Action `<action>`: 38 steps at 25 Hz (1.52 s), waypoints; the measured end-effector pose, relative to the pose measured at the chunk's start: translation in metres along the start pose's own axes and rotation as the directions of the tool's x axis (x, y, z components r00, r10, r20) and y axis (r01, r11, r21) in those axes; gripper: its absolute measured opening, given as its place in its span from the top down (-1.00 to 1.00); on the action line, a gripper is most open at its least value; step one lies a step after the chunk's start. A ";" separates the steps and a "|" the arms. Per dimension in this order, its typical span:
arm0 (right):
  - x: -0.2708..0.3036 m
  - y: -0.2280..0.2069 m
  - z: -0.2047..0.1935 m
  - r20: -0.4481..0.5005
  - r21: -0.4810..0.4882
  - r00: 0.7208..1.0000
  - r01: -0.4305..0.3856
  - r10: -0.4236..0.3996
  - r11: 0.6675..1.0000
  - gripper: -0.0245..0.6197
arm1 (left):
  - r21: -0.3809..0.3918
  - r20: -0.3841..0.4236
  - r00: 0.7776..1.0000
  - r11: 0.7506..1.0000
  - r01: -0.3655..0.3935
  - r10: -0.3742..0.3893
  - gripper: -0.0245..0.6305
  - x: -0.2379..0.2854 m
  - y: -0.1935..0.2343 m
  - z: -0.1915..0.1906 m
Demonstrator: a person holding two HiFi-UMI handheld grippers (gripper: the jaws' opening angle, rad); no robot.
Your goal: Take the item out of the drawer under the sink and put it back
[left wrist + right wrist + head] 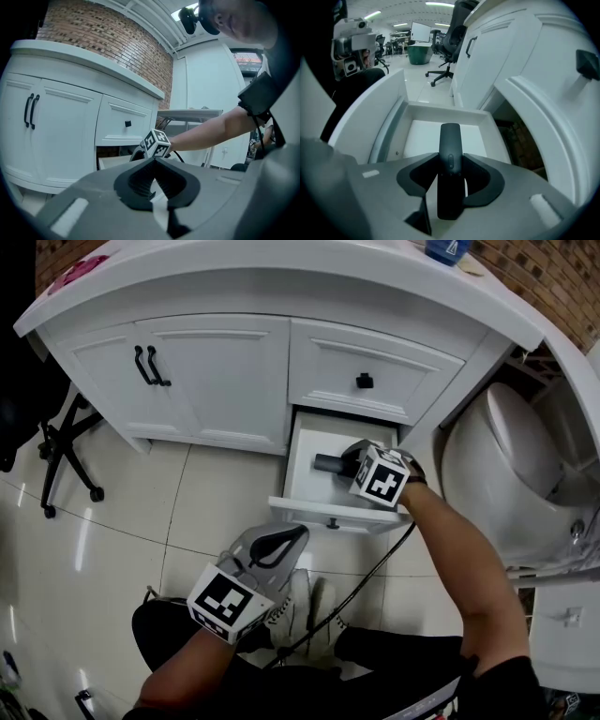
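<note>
The right gripper (pixel 450 165) is clamped on a slim dark remote (pixel 450 138), one pad on each long side, probably so it stays level. It hangs inside the open drawer (pixel 328 514), pointing at the drawer's left wall; whether it touches the floor I cannot tell. The left gripper (pixel 154 161) waits low before the drawer, jaws together and empty, seemingly kept out of the way.

The vanity cabinet (pixel 216 381) and its drawer (pixel 305 512) look smooth, white-painted, softly sheened. The floor tiles (pixel 122 521) are glossy. The brick wall (pixel 108 44) is rough. The black handheld device (pixel 450 159) looks matt plastic.
</note>
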State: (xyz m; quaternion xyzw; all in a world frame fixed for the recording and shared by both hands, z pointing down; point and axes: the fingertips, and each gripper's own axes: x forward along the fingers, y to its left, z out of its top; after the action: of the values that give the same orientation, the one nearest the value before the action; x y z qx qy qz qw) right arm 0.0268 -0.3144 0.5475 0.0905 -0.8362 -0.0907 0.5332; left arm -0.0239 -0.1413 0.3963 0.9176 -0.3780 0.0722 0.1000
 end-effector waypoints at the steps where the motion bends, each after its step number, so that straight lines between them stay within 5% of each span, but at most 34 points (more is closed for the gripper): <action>1: 0.006 0.001 -0.002 -0.011 -0.015 1.000 -0.009 0.009 1.000 0.40 | -0.001 -0.002 1.000 1.000 0.000 0.000 0.91 0.000 0.000 -0.001; 17: 0.041 0.014 -0.013 -0.068 -0.007 0.994 -0.089 0.088 0.996 0.40 | -0.016 -0.016 1.000 1.000 -0.007 0.006 0.91 0.001 0.004 -0.007; 33: 0.004 -0.003 0.004 -0.016 0.017 0.999 0.052 -0.051 0.999 0.41 | -0.024 -0.007 1.000 0.999 -0.023 0.023 0.91 -0.010 0.007 -0.002; 38: -0.017 -0.006 0.004 0.010 0.046 0.992 0.122 -0.123 0.991 0.67 | -0.035 0.002 1.000 0.999 -0.016 0.016 0.91 -0.014 0.001 0.002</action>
State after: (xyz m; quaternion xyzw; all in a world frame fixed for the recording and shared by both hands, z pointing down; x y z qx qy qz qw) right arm 0.0309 -0.3154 0.5294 0.1531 -0.8342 -0.1050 0.5193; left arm -0.0345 -0.1329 0.3913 0.9127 -0.3865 0.0655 0.1151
